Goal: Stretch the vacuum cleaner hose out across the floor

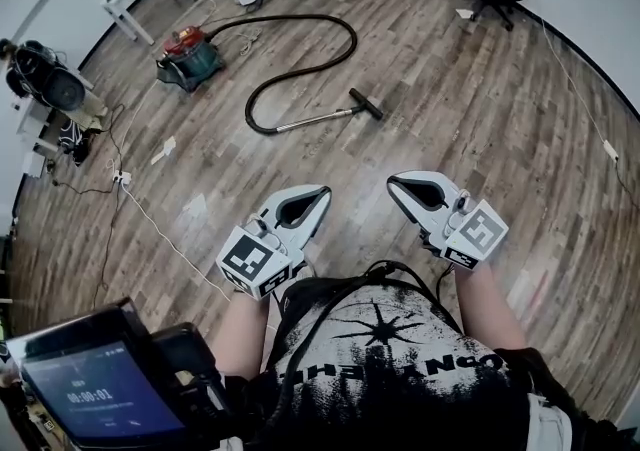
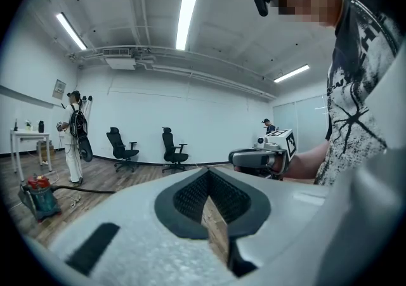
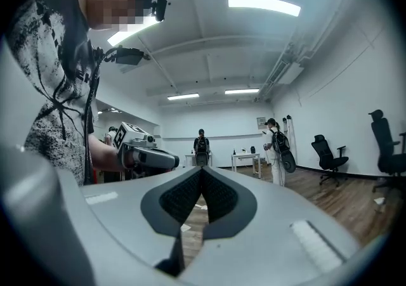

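Head view: the vacuum cleaner [image 1: 188, 57] sits on the wood floor [image 1: 480, 109] in the upper left of the frame. Its black hose [image 1: 340, 57] curls in a loop at top centre, well apart from both tools. The left tool [image 1: 322, 191] and right tool [image 1: 395, 182] hover at lower centre.

Left gripper view: jaws pressed together, nothing between them; the vacuum cleaner is at lower left.

Right gripper view: jaws together, empty.

The right tongs [image 3: 202, 172] are closed, tips meeting. The left tongs [image 3: 166, 162] sit at nine o'clock, a chair [image 3: 328, 153] at three.
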`<state>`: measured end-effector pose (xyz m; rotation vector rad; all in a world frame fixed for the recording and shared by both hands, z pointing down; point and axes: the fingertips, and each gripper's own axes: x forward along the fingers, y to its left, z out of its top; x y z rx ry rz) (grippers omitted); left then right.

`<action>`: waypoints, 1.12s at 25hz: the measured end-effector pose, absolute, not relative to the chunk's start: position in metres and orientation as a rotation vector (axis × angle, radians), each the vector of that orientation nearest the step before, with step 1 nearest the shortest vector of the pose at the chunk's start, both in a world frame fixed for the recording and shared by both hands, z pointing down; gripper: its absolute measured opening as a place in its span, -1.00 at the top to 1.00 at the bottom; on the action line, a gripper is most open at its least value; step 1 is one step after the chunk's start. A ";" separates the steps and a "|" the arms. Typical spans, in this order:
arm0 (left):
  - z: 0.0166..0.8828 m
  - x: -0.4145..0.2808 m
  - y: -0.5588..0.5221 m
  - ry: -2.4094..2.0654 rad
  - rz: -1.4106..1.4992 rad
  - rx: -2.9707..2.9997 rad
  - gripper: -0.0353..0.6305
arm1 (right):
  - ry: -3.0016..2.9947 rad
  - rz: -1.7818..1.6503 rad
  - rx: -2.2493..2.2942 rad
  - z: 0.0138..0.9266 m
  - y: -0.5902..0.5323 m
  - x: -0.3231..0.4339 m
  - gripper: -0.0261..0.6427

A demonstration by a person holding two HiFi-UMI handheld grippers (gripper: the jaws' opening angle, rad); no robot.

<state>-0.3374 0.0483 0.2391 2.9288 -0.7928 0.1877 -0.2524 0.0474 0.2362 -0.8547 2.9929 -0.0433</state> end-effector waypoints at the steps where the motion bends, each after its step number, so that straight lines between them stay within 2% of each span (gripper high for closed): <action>1: 0.238 -0.337 0.049 -0.790 0.190 2.926 0.89 | 2.996 -0.047 -0.851 0.235 0.048 -0.254 0.90; 13: 0.232 -0.348 0.038 -0.807 0.195 2.890 0.89 | 3.001 -0.059 -0.807 0.224 0.037 -0.272 0.90; 22: 0.255 -0.398 0.003 -0.855 0.198 2.845 0.89 | 3.019 -0.108 -0.776 0.253 -0.005 -0.317 0.90; 28: 0.250 -0.390 -0.006 -0.877 0.196 2.852 0.89 | 3.033 -0.072 -0.761 0.244 -0.017 -0.312 0.90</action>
